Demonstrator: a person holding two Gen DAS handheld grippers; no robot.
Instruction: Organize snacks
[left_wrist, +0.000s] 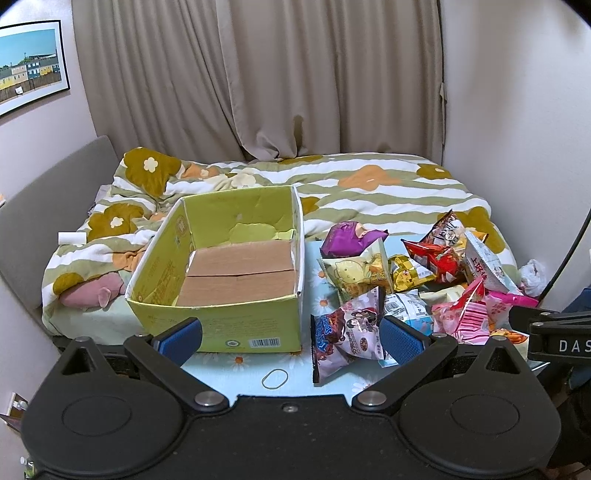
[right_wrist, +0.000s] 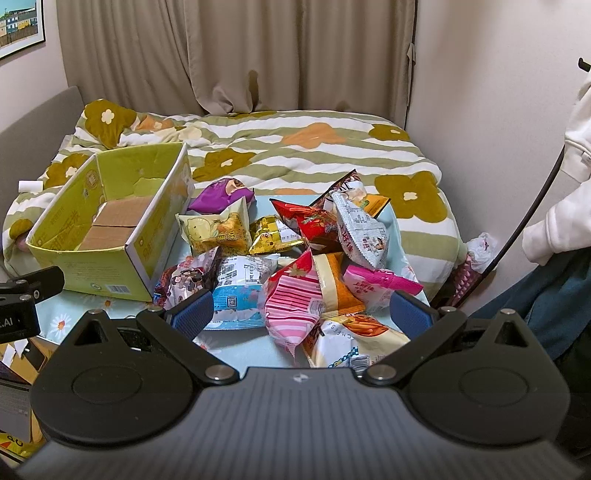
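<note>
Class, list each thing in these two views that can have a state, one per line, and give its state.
green cardboard box: open at the top, no snacks inside
snack packets: heaped loose on the table beside the box, none gripped
left gripper: open, holding nothing
right gripper: open, holding nothing
curtains: drawn shut
rubber band: lying flat on the table, loose

The left gripper (left_wrist: 290, 338) hung low over the pale blue floral table (left_wrist: 255, 373), its blue pads spread wide with nothing between them. An open green cardboard box (left_wrist: 221, 321) sat just ahead, brown flaps showing inside. To its right lay a heap of snack packets (left_wrist: 413, 280). A rubber band (left_wrist: 274, 378) rested near the gripper.
</note>
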